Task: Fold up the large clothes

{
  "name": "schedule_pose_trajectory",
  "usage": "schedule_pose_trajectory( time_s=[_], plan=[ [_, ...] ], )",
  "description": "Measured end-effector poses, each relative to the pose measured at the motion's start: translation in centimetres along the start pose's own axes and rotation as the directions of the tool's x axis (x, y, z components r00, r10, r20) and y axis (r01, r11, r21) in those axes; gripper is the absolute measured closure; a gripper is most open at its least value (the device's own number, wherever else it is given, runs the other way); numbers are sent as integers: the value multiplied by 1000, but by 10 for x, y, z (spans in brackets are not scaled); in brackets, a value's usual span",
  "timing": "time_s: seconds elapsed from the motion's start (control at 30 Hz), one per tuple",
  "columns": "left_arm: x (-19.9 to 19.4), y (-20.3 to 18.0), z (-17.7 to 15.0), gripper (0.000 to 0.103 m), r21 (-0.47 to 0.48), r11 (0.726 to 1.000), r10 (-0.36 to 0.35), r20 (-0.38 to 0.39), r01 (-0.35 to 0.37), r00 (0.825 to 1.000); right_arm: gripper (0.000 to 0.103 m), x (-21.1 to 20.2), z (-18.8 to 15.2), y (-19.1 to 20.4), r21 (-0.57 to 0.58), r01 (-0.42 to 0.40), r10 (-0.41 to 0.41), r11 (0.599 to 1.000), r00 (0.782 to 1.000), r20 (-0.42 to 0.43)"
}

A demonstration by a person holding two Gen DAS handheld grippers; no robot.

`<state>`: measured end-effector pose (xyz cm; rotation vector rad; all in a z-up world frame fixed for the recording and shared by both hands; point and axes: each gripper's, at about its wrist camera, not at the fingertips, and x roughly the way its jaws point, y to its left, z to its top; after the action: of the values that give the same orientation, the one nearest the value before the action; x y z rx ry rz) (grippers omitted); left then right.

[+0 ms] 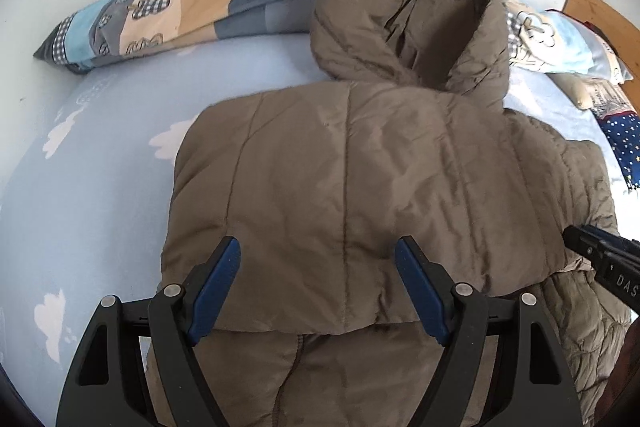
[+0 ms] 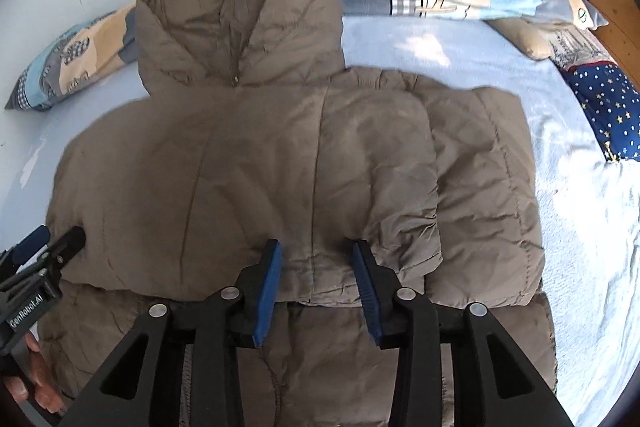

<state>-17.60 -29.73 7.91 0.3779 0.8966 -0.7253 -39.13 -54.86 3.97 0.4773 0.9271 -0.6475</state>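
We see a bed (image 1: 100,195) under a pale blue sheet printed with white clouds. Directly ahead of both pairs of jaws, a brown padded hooded jacket (image 1: 352,163) lies flat on it, hood furthest from the jaws. Beyond the hood, a long patchwork quilt roll (image 1: 180,15) runs along the wall; beyond the right jaws, to their right, lies a starry navy pillow (image 2: 608,107).
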Motion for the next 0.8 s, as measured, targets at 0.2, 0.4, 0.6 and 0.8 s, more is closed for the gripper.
schedule_pose_trajectory(
  time_s=[0.2,0.4,0.6,0.8],
  plan=[
    [8,1,-4,24,-3,1000,9,-34,-9,999,59,4,1,-8,30,-29,30,999,999,-18],
    [-3,-3,-2,24,3,1000,3,-12,-3,1000,59,-16,-3,-4,28,-66,66,997,998,12],
    [-20,-7,0,24,14,1000,-13,27,13,1000,59,-41,-20,9,35,-153,152,988,988,22],
    [-29,3,4,24,-1,1000,13,56,-13,998,59,-86,-62,36,58,-280,274,958,957,91]
  ],
)
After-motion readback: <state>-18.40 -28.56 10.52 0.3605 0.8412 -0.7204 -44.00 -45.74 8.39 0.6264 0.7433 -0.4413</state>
